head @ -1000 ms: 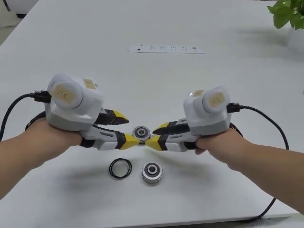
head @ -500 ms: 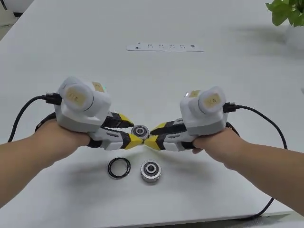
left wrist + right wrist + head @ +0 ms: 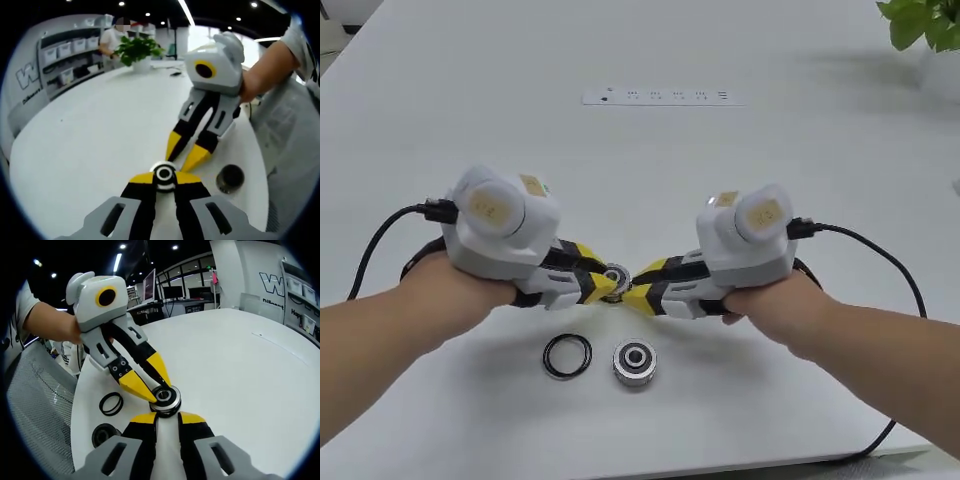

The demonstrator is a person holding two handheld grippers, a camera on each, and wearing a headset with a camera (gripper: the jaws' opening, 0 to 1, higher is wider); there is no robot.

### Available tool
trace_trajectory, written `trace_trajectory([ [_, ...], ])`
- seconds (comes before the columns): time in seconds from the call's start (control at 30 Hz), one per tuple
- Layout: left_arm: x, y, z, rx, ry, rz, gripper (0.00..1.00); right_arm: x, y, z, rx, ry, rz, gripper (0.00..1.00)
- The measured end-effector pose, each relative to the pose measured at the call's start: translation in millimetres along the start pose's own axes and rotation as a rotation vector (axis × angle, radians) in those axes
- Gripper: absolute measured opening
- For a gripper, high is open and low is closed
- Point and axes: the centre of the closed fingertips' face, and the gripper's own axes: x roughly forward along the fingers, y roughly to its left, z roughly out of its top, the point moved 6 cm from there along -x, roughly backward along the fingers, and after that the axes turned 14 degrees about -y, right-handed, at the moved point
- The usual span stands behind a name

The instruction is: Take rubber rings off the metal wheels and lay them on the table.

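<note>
Both grippers meet over the table (image 3: 740, 160), nose to nose. The left gripper (image 3: 596, 284) has its jaws clamped on a wheel (image 3: 615, 277), held up off the surface with its dark rim showing. The right gripper (image 3: 638, 284) has its jaws drawn in narrow, tips against that wheel's edge, though I cannot tell whether they actually pinch it. Just below lies a loose rubber ring (image 3: 567, 356), flat on the table beside a second wheel (image 3: 635, 361).
</note>
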Motion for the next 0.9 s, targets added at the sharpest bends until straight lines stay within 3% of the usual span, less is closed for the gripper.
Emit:
trace_trajectory([
  [0.47,0.2,-2.4,-0.8,0.009,-0.005,0.02,0.14,-0.5,1.9,-1.2,0.011,-0.01,0.006,0.09],
  [0.57,0.3,-2.7,-0.8,0.015,-0.006,0.022,0.14,-2.0,-0.3,-2.8,0.076,-0.027,-0.004,0.06],
  [0.73,0.6,-2.4,-1.1,0.016,-0.007,0.025,0.14,-3.5,-1.4,-4.0,0.103,-0.031,-0.011,0.0],
  [0.9,0.4,-3.3,-1.2,0.028,-0.002,0.029,0.13,-4.8,-3.6,-5.9,0.215,-0.065,-0.044,0.0],
])
